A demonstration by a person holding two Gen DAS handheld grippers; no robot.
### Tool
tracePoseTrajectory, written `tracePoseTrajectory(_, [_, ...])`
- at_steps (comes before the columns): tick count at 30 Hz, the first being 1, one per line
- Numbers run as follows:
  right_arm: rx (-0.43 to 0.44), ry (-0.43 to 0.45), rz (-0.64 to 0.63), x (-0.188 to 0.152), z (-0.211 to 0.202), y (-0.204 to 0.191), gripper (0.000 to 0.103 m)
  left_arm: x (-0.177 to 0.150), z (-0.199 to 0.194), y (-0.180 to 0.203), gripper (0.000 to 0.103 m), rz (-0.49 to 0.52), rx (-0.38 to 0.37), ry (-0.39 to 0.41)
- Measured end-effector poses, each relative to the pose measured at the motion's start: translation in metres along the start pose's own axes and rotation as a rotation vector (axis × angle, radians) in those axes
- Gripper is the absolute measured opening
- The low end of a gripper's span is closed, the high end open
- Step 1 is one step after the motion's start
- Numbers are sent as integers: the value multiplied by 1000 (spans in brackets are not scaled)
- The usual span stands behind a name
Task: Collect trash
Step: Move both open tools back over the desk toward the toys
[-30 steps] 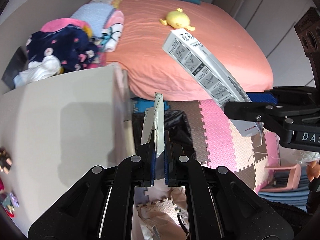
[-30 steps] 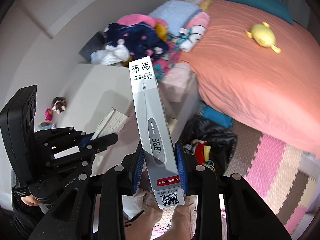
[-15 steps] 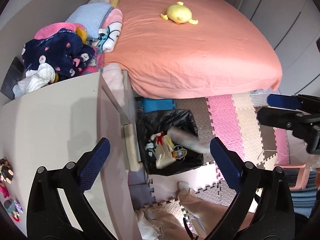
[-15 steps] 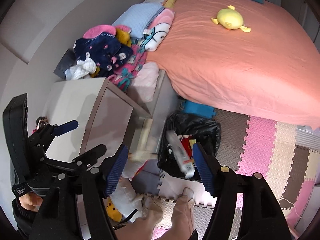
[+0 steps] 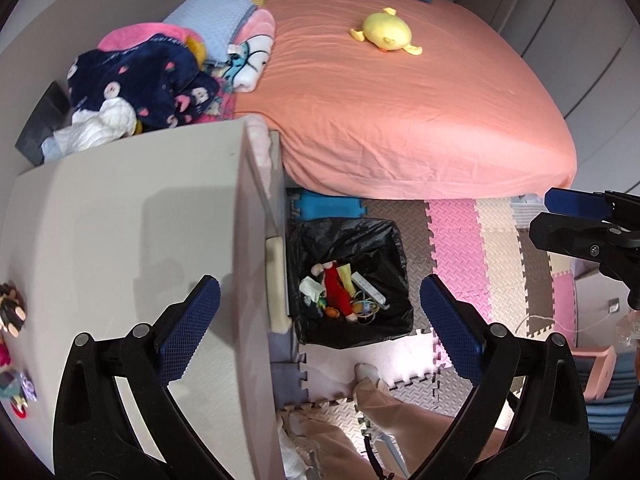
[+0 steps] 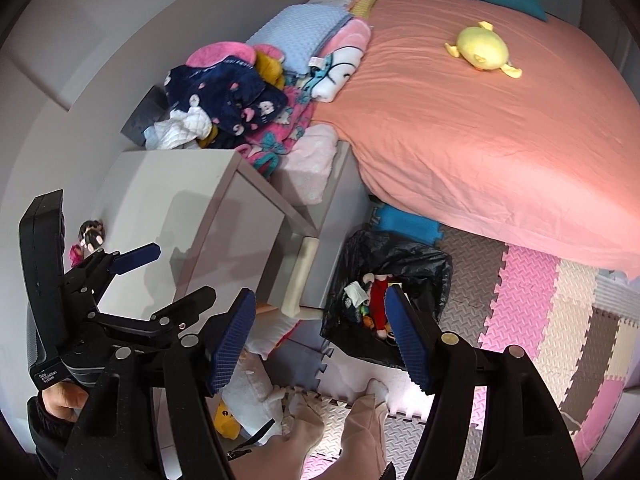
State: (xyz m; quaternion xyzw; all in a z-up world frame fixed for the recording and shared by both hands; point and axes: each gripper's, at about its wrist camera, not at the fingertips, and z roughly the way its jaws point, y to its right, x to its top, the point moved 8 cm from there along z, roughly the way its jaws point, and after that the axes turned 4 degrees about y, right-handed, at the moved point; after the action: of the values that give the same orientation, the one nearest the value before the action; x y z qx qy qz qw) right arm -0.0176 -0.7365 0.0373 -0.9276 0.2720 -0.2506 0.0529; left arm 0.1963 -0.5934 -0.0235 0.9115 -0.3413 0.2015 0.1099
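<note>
A bin lined with a black bag (image 5: 384, 240) stands on the floor beside the white nightstand, with mixed trash inside, among it a long white thermometer box (image 5: 369, 287). The bin also shows in the right wrist view (image 6: 416, 256). My left gripper (image 5: 320, 328) is open and empty, held above the bin and the nightstand edge. My right gripper (image 6: 320, 340) is open and empty, above the floor just left of the bin. Each gripper also shows in the other's view: the right one (image 5: 576, 220) and the left one (image 6: 160, 276).
A white nightstand (image 5: 120, 240) has small toys at its left edge (image 5: 12, 308). A bed with a salmon sheet (image 5: 400, 92) carries a yellow plush (image 5: 386, 34) and piled clothes (image 5: 140, 76). Foam puzzle mats (image 5: 480, 248) cover the floor. The person's legs (image 6: 360, 420) stand below.
Both grippers were shut on flat boxes a second ago. Both opened and the boxes dropped into the bin. The grippers now hang open above it.
</note>
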Motion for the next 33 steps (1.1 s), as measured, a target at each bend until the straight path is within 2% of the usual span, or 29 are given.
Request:
tracePoseTrajectory(8, [37,-26,-89,2,15,-46,68,-17,-11,-36,97,-73,25,1])
tracePoseTrajectory(17, [93,-67,-209,0,37,-117,68,-44,-31,-90,97,-196,67,20])
tracePoseTrajectory(26, [162,-114,-331,-7,59,-195,68,-87,-62,-160,97,-326,135,40])
tracePoseTrajectory(33, [208,-155,-422,-21,77,-257,68,-134,-93,-212,97,-443,197,55])
